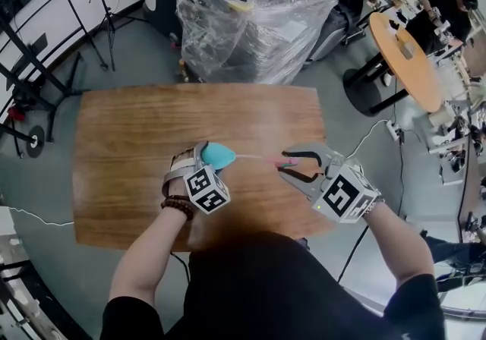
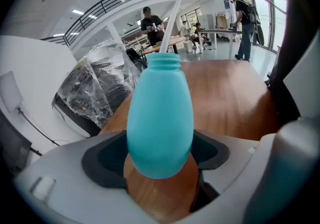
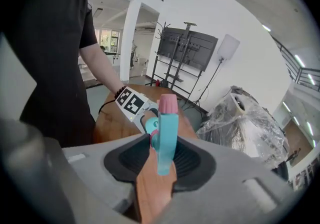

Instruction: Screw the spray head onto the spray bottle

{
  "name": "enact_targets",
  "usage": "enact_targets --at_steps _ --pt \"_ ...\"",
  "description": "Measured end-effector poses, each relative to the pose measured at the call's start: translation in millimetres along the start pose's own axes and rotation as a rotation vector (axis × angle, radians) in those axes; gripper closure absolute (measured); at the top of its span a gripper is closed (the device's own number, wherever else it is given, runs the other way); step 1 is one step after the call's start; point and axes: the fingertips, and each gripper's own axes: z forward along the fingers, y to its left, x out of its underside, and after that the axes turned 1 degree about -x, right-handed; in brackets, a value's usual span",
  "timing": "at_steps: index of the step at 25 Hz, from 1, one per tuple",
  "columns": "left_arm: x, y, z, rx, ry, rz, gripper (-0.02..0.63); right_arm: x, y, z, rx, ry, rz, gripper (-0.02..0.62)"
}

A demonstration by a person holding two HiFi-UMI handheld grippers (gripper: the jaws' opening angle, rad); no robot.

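scene: seen from above, a person holds a two-jaw tool in each hand over a brown wooden counter (image 1: 137, 133).
left tool: the left tool (image 1: 206, 159) is clenched around the rounded body of the spray bottle, with its dark pads pressing on either side.
spray bottle: the teal, egg-shaped spray bottle (image 2: 160, 118) is held in the air above the counter. its open threaded neck (image 2: 163, 59) points toward the right tool.
right tool: the right tool (image 1: 293, 165) is clamped on the spray head, with pads on both sides of the head's teal body.
spray head: the spray head (image 3: 164, 135) is teal with a pink end (image 3: 167, 104). it is held off the counter facing the bottle and is not seated on the neck; there is a gap between them.
dip tube: a thin pale dip tube (image 2: 172, 18) runs from the head's pink end into the bottle's mouth. in the head view it bridges the two tools.
arms: both arms are bare below black short sleeves, and a dark bead bracelet (image 1: 177, 206) is on the left wrist.
background: a large unit wrapped in clear plastic (image 1: 250, 12) stands on the floor past the counter's far edge. a dark screen on a stand (image 3: 187, 50) shows in the right gripper view, and people stand farther off in the left gripper view.
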Motion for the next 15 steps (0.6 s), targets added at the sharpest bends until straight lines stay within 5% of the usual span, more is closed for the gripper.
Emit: enact_targets --at_steps 15 --pt "-33.9 -30.5 -28.6 0.076 0.073 0.227 0.201 14.4 42.0 21.0 0.052 0.106 -0.543 0.472"
